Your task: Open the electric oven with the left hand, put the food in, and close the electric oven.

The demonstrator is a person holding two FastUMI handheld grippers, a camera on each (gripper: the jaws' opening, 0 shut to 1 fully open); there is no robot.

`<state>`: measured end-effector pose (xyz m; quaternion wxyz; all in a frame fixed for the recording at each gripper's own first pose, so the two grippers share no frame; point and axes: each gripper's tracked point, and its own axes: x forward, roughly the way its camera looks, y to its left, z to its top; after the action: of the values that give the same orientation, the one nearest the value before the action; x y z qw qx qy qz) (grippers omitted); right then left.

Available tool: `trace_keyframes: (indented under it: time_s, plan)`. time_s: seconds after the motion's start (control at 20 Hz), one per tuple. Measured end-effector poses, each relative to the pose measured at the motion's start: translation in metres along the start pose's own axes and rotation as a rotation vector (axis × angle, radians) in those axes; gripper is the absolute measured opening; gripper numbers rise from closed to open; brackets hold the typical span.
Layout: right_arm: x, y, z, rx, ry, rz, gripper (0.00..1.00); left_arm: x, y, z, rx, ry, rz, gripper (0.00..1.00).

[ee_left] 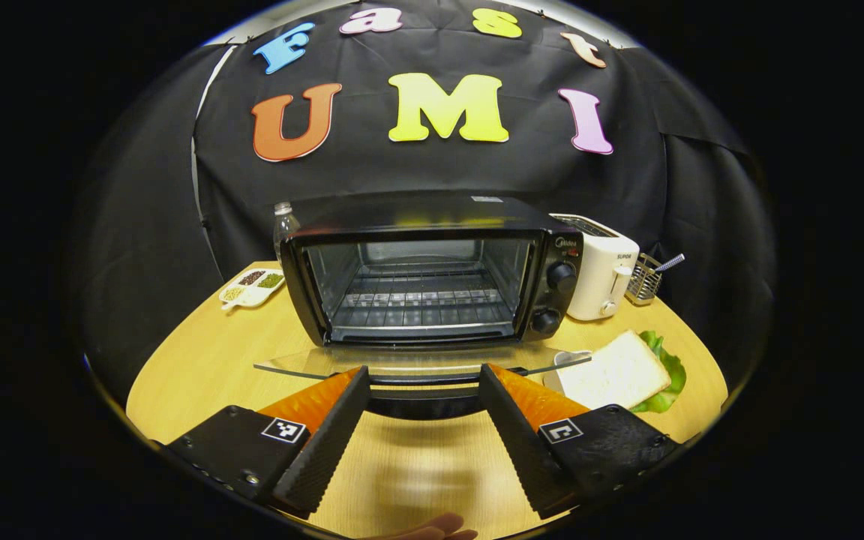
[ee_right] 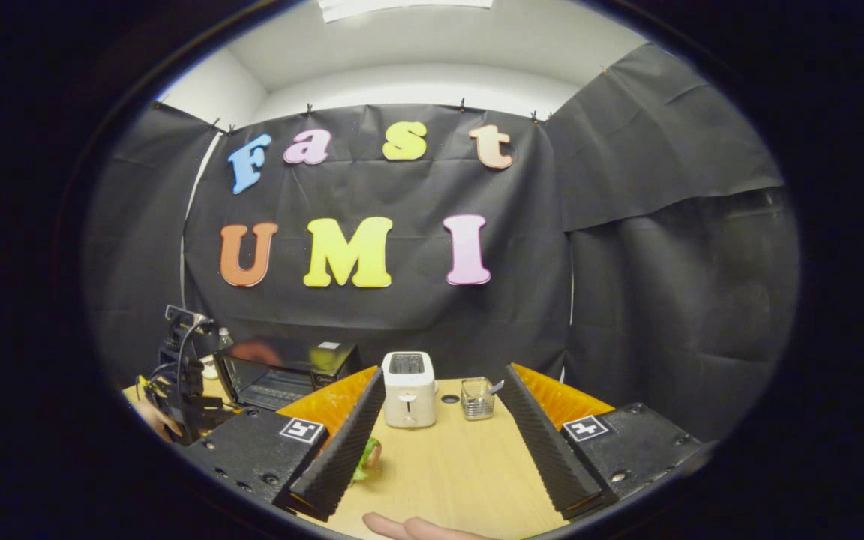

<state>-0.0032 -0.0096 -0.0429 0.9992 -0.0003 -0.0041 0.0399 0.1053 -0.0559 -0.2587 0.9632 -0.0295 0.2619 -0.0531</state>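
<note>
In the left gripper view the left gripper (ee_left: 423, 420) had its two ribbed black fingers spread wide, with nothing between them but bare tabletop. Straight ahead of it stood the electric oven (ee_left: 432, 270), a black metal box with its glass door (ee_left: 417, 361) dropped flat, the door's dark handle lying just beyond the fingertips; whether either finger touched it could not be made out. Wire racks showed inside the cavity. Ahead and to the right of the fingers lay the food, a sandwich (ee_left: 616, 371) of white bread with green lettuce frilling out along its far edge, its near corner cut off by the right finger. Behind it were a white toaster (ee_left: 603, 274) and a small wire basket (ee_left: 646, 277). A bottle (ee_left: 284, 221) was mostly hidden behind the oven's left corner, beside a white divided dish (ee_left: 252, 289).

In the right gripper view the right gripper (ee_right: 447, 442) was likewise parted and empty above the pale wooden table (ee_right: 447, 465). Only a sliver of the sandwich (ee_right: 367, 456) peeped out from behind its left finger. The oven (ee_right: 282, 371) sat far ahead to the left.
</note>
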Motion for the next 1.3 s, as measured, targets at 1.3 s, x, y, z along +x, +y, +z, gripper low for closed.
trace_keyframes:
  time_s: [1.3]
  plan:
    - [0.05, 0.043, -0.058, -0.031, 0.208, 0.121, 0.91, -0.093, 0.026, 0.013, -0.086, -0.211, -0.046, 0.94]
